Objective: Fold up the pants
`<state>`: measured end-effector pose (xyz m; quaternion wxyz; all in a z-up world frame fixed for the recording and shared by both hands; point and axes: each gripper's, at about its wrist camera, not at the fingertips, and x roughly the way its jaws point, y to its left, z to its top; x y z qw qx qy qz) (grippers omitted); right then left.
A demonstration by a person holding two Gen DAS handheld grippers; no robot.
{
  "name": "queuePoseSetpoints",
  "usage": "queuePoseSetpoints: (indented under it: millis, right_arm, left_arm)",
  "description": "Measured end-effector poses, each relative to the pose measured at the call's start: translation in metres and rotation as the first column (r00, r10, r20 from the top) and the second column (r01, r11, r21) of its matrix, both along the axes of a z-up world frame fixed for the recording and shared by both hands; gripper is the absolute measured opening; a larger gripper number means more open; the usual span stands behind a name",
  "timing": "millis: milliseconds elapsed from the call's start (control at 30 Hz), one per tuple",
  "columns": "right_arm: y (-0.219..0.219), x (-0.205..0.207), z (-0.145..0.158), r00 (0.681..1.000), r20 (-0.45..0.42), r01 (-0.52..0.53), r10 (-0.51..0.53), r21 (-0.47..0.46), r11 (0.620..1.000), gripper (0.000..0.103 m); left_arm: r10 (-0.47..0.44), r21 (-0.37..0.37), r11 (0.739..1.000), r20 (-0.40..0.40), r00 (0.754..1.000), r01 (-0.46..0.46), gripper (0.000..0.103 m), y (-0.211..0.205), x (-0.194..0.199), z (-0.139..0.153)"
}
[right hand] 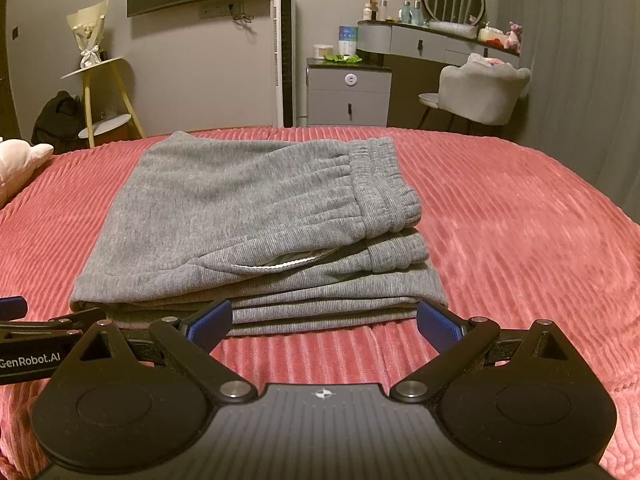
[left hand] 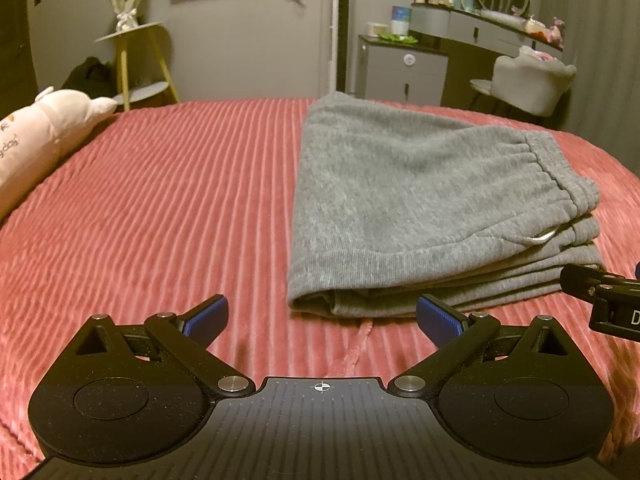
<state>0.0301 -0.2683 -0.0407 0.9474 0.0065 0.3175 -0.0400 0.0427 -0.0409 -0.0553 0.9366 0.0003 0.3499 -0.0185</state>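
Grey pants [right hand: 256, 232] lie folded in a stack on the red bedspread [right hand: 520, 240]. Left gripper [left hand: 322, 316] and right gripper [right hand: 325, 322] both spread wide, empty. Risk: a finger snagging the near edge would probably spill the layers.

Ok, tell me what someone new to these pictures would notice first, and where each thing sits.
First, the grey pants, folded into a layered stack in the middle of the ribbed pink bedspread, waistband toward the right. Next, the two open grippers nearest the camera: the right gripper faces the stack's near edge, and the left gripper points at its left corner. A pale plush toy lies at the bed's left edge.
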Motion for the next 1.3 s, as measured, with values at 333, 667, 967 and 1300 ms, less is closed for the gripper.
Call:
queuePoseSetpoints:
  millis: [333,667,967,1300]
  right_arm:
    - [-0.0019,0.0004,0.0000,1.000,0.000,0.009,-0.009,0.018,1.000,0.099]
    - [-0.0028,0.0015,-0.0008,1.000,-0.007,0.014,-0.014,0.033,0.999,0.099]
    - [-0.0035,0.0015,-0.0009,1.000,-0.008,0.014,-0.014,0.035,0.999,0.099]
    - [-0.0051,0.0021,-0.0018,1.000,-0.014,0.019,-0.019,0.046,0.999,0.099]
  left_arm:
    - [0.002,0.005,1.000,0.000,1.000,-0.002,0.103,-0.0010,-0.0001,-0.0002]
    - [0.004,0.004,1.000,-0.005,1.000,-0.004,0.103,-0.0026,-0.0002,-0.0009]
    - [0.004,0.000,1.000,-0.007,1.000,-0.004,0.103,-0.0024,-0.0012,-0.0013]
    - [-0.003,-0.002,1.000,-0.011,1.000,0.003,0.103,-0.0031,-0.0016,-0.0017]
